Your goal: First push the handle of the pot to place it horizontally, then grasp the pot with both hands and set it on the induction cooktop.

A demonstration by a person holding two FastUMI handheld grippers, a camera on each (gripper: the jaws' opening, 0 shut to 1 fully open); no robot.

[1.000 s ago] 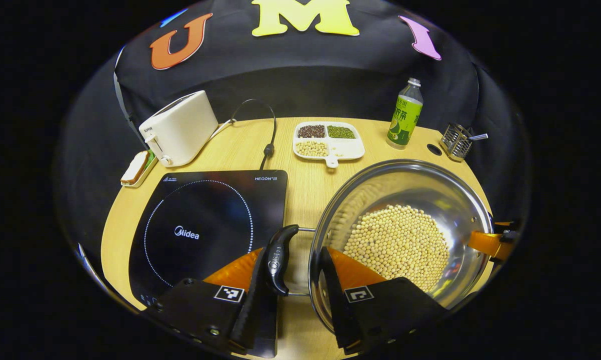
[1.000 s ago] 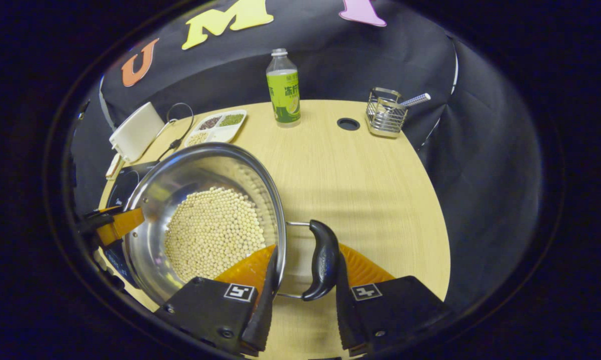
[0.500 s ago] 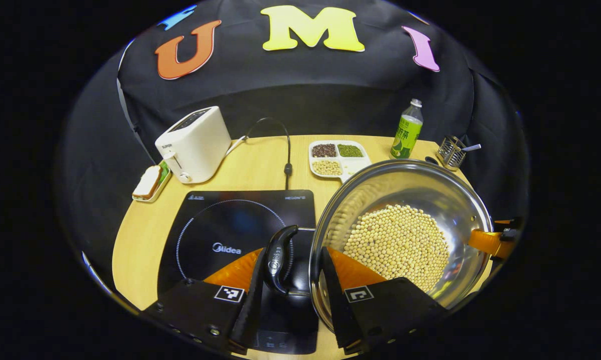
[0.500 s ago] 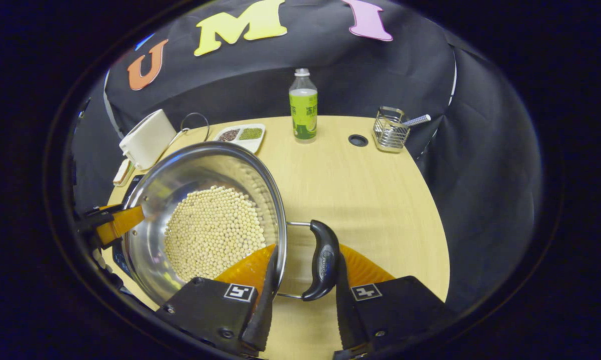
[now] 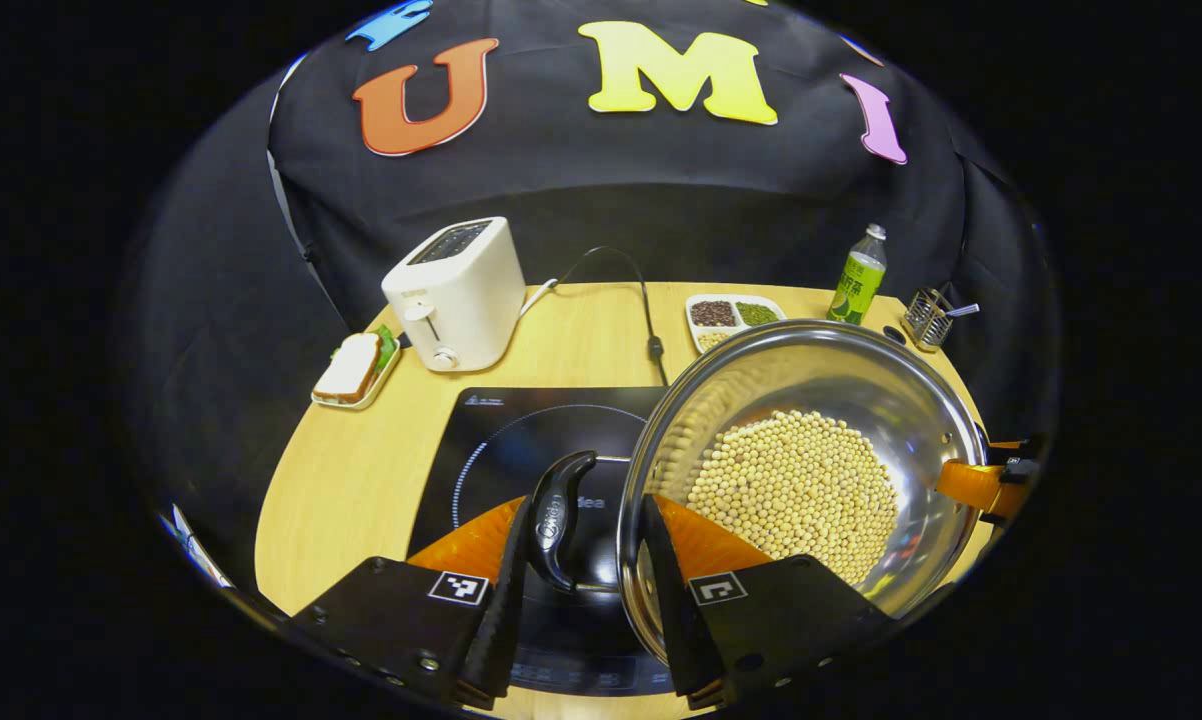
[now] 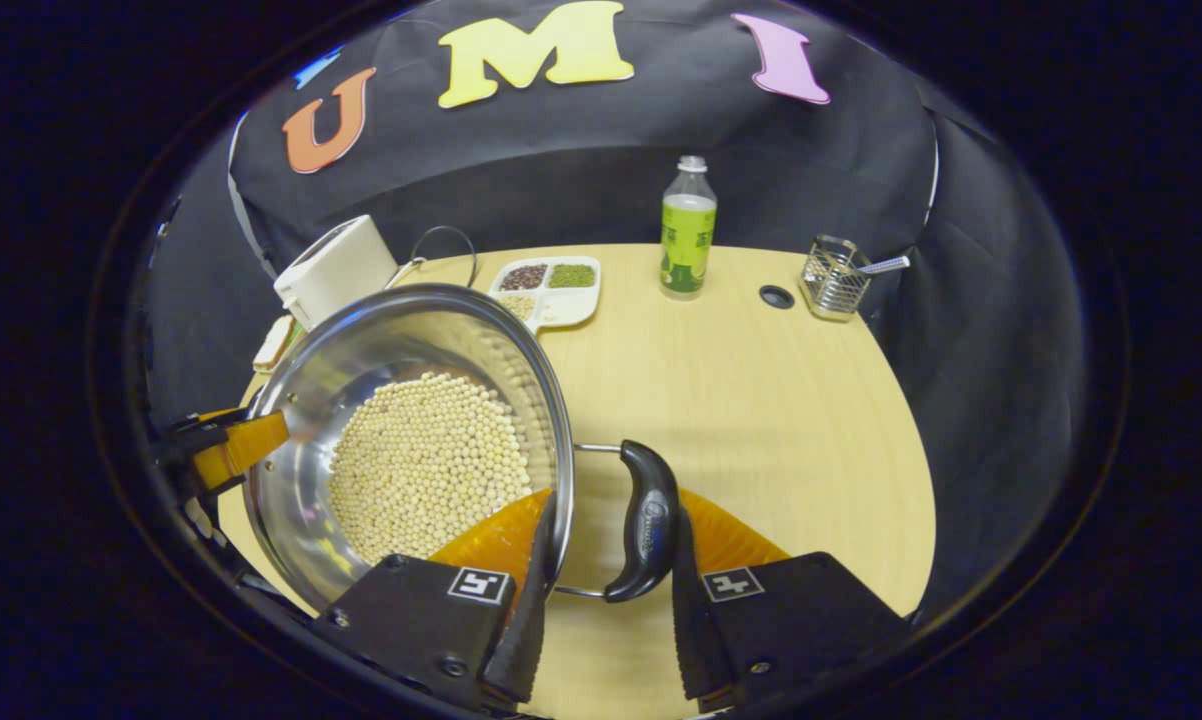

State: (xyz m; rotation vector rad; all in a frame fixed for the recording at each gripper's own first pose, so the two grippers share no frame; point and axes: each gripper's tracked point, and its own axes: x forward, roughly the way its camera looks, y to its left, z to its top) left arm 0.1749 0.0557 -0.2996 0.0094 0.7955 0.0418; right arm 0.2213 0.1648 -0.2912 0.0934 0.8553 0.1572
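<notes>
Pot (image 5: 801, 470) full of beans (image 5: 796, 490) is hanging partly over the cooktop (image 5: 521, 450), left gripper (image 5: 581, 570) and right gripper (image 6: 601, 580) each clamped on a side handle. Tilt it and beans could spill.

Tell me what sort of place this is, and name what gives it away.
Most likely a mock kitchen set up in a recording booth, not a real home: a round wooden table hemmed in by black cloth, with an induction cooktop, a white toaster and a steel pot of beans.
</notes>
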